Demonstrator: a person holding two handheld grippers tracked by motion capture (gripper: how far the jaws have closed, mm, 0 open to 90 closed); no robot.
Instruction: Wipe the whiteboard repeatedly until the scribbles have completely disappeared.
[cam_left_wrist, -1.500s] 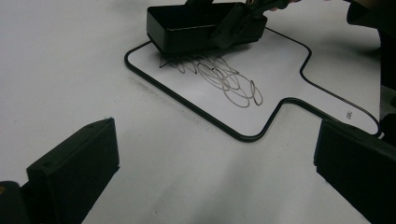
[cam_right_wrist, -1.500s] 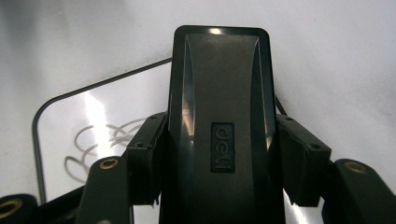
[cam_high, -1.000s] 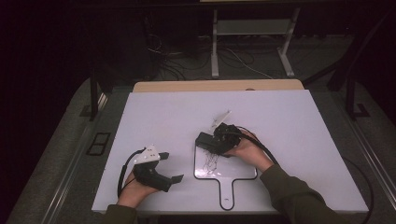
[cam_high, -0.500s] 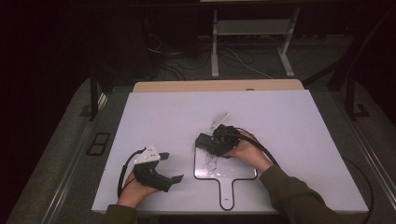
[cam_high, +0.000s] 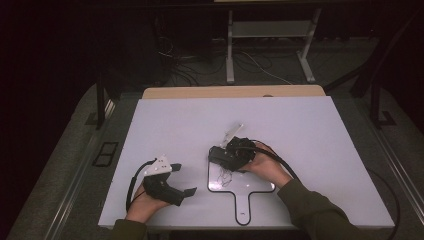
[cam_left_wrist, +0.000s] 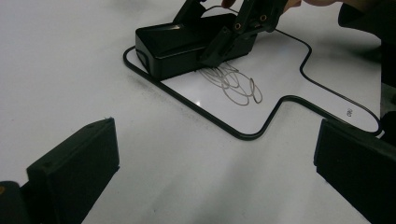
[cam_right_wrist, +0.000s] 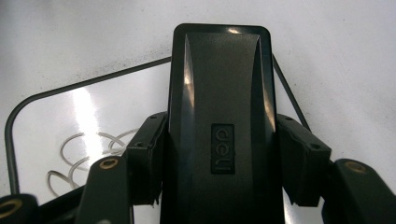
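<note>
A small white board with a black rim and a short handle lies near the table's front edge. Grey scribbled loops mark its surface. My right gripper is shut on a black eraser block, with one pad pressed on each long side. The eraser rests flat on the board's far left corner, beside the scribble. My left gripper lies on the table left of the board, jaws wide open with nothing between them.
The white table top reaches far back to a wooden strip. Beyond it are metal stand legs and loose cables on the dark floor. A black cable trails from the right gripper over the person's hand.
</note>
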